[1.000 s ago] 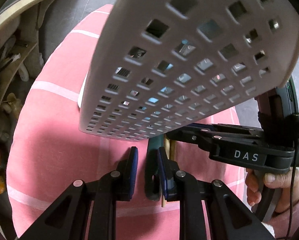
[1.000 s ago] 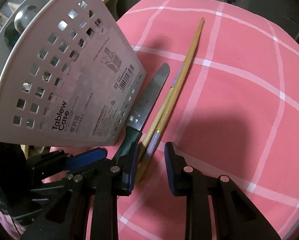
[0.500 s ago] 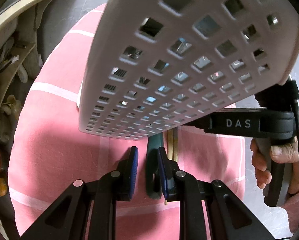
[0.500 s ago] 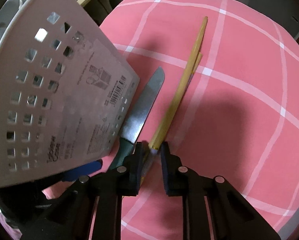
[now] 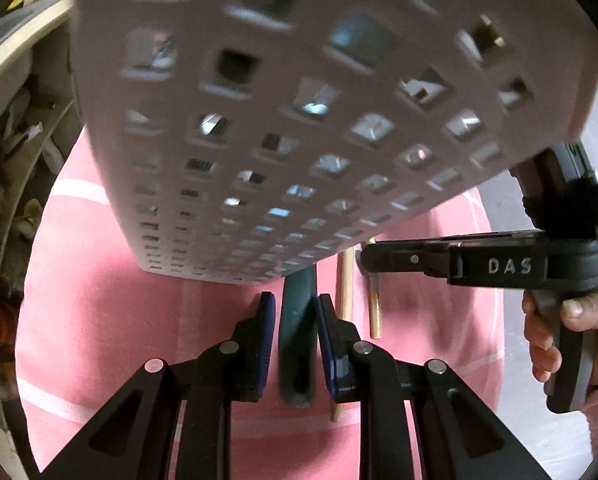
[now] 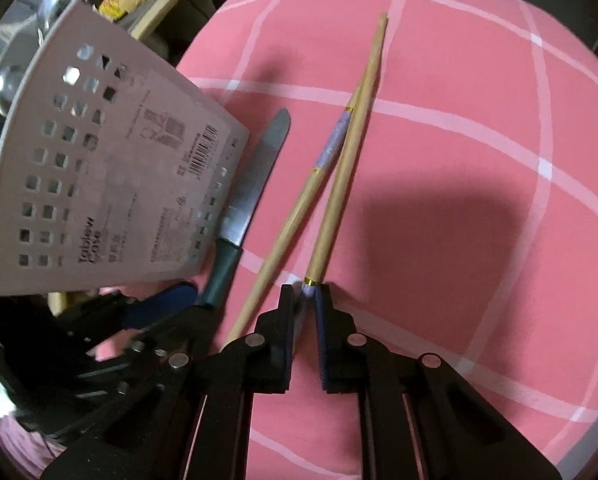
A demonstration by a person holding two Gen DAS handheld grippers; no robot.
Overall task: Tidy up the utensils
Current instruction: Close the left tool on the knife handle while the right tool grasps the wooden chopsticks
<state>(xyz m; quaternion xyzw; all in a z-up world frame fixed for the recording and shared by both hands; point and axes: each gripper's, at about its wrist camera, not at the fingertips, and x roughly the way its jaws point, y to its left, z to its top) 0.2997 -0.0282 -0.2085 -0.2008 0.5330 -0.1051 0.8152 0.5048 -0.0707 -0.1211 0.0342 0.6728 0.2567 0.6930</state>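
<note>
Closest to you, your right gripper (image 6: 304,312) is pinching the purple-wrapped end of one chopstick (image 6: 341,196), fingers closed on just the last bit of it. That's a tiny bite, so the stick is probably going to pivot or slide out once you're lifting, especially with the tip dragging on the pink checked cloth (image 6: 479,200). The second chopstick (image 6: 287,220) is crossing right against the first, so it may get flicked sideways or roll.

Your left gripper (image 5: 295,336) is straddling the knife's dark green handle (image 5: 297,336). The fingers are sitting close on both sides, but I honestly can't tell whether they're clamping it or just bracketing it. If they're loose, the knife (image 6: 255,184) is staying on the surface when you lift.

Further out, the perforated white cutlery caddy (image 6: 107,184) is looming tilted right beside the blade, with spoons poking up behind it. It's crowding both grippers, so a bump could tip it or spill what's inside.
</note>
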